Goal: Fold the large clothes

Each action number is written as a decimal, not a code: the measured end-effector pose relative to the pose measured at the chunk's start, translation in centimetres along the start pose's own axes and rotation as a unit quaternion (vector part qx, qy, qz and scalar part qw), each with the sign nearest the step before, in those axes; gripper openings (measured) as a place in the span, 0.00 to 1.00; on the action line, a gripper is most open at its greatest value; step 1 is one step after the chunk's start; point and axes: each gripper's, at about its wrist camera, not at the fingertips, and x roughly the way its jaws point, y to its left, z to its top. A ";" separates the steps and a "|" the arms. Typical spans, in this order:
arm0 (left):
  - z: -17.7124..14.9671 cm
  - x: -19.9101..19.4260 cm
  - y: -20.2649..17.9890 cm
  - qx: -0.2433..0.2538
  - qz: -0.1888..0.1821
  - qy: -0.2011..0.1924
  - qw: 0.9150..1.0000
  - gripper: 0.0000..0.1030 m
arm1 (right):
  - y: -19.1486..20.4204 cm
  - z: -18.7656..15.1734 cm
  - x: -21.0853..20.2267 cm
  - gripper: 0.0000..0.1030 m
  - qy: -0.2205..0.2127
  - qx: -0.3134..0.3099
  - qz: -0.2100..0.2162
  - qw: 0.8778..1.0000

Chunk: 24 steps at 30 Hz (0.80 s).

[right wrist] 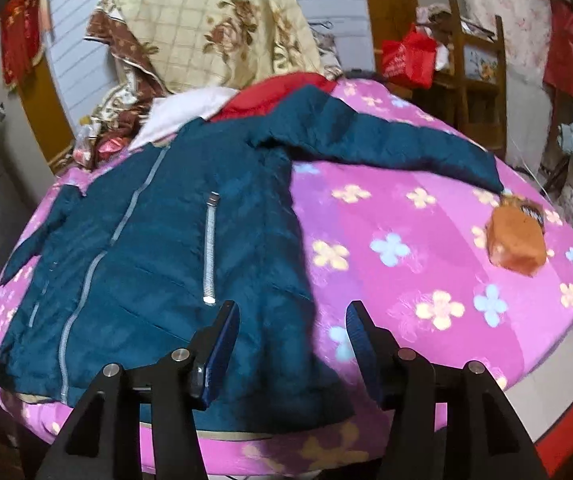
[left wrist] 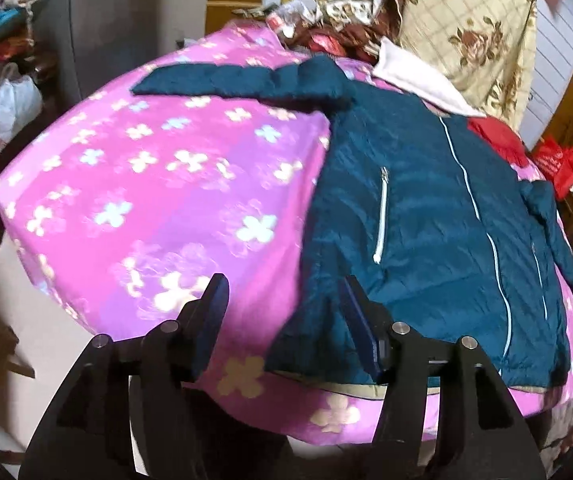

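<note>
Nearest cam: left gripper (left wrist: 282, 308), jaws spread, nothing between them, hanging just above the jacket (left wrist: 426, 208) hem corner at the near edge of the bed (left wrist: 146, 200). Right gripper (right wrist: 292, 332) likewise spread and empty, over the other hem corner. Jacket: teal, quilted, puffy, laid flat front-up on the pink flowered bedspread, zip (left wrist: 482, 220) closed, hem toward cam, collar toward the far pile. One sleeve (left wrist: 222, 80) stretched out sideways across the spread, other sleeve (right wrist: 386, 144) out the opposite way. Handling, by the look: light, soft, compressible, shell prob slick nylon, so likely to slide on itself and spring back from a crease; needs pressing down after each fold. Best holds prob at cuffs or sleeve ends to bring sleeves across the chest, then hem corners w/ both grippers to fold up toward collar; pinch a seam or hem band rather than smooth panel. Containers: red bag (right wrist: 406, 58) on wooden chair beyond bed, contents can't tell; small orange pouch (right wrist: 516, 240) on spread near one cuff, closed, contents unseen.
</note>
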 end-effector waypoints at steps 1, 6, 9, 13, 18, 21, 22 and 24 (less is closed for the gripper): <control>0.1 -0.2 -0.1 0.004 0.009 -0.006 1.000 0.57 | 0.8 0.0 0.0 0.52 0.000 -0.009 0.006 1.000; -0.1 -0.2 -0.5 0.008 0.002 -0.001 1.000 0.57 | 5.1 0.3 0.2 0.52 0.006 -0.053 0.043 0.998; -0.3 -0.3 -0.8 0.014 0.002 0.000 1.000 0.57 | 6.9 -0.4 0.3 0.52 0.011 -0.081 0.052 0.995; -0.3 -0.6 -0.6 0.008 -0.001 0.000 1.000 0.57 | 7.9 -1.3 0.6 0.52 0.019 -0.103 0.049 0.993; -0.1 -1.2 -0.2 0.000 0.001 -0.009 1.000 0.58 | 7.3 -1.1 0.5 0.52 0.017 -0.097 0.044 0.994; -0.1 -1.1 0.2 -0.009 0.002 -0.009 1.000 0.63 | 7.0 -0.9 0.5 0.59 0.016 -0.082 0.045 0.995; -0.1 -1.0 0.3 -0.011 0.002 -0.009 1.000 0.63 | 7.1 -0.8 0.5 0.61 0.017 -0.080 0.046 0.996; -0.2 -0.7 0.5 -0.015 0.002 -0.004 1.000 0.63 | 7.8 -0.5 0.9 0.61 0.024 -0.083 0.055 0.995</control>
